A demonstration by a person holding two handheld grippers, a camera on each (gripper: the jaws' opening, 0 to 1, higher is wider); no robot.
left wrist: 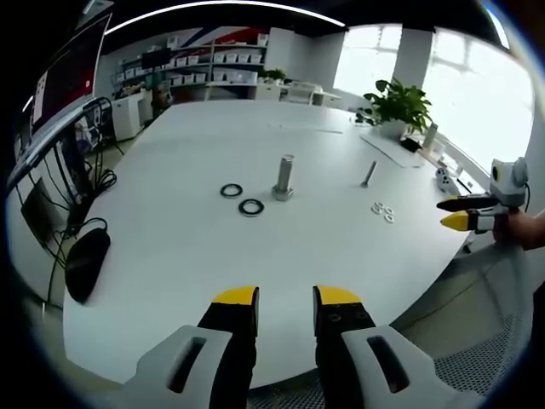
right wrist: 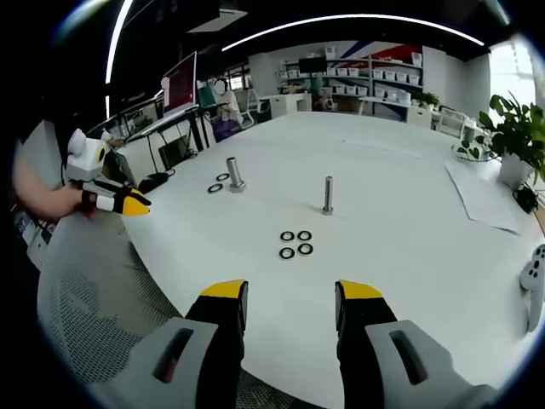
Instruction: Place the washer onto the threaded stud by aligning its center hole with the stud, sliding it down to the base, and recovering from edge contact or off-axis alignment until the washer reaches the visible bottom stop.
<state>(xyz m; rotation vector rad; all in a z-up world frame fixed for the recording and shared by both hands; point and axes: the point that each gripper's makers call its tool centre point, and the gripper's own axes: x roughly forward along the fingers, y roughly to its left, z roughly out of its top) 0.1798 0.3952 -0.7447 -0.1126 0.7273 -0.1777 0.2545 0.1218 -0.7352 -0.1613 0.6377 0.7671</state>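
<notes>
Two studs stand upright on the white table [left wrist: 170, 256]. The thick grey stud [left wrist: 283, 177] has two black washers [left wrist: 251, 207] lying flat just left of it. The thin stud [left wrist: 369, 174] stands farther right, with several small washers [left wrist: 382, 210] in front of it. My left gripper [left wrist: 285, 298] is open and empty at the table's near edge. In the right gripper view the thin stud [right wrist: 328, 194] and small washers [right wrist: 295, 244] lie straight ahead, and the thick stud [right wrist: 234, 174] is to the left. My right gripper [right wrist: 291, 294] is open and empty, short of the washers.
A black mouse-shaped object [left wrist: 88, 262] lies near the table's left edge. A potted plant [left wrist: 398, 106] and paper sheets [right wrist: 485, 196] sit at the far side. The left gripper [right wrist: 128, 203] is held by a hand off the table's edge. Grey mesh chairs [right wrist: 102, 290] are close by.
</notes>
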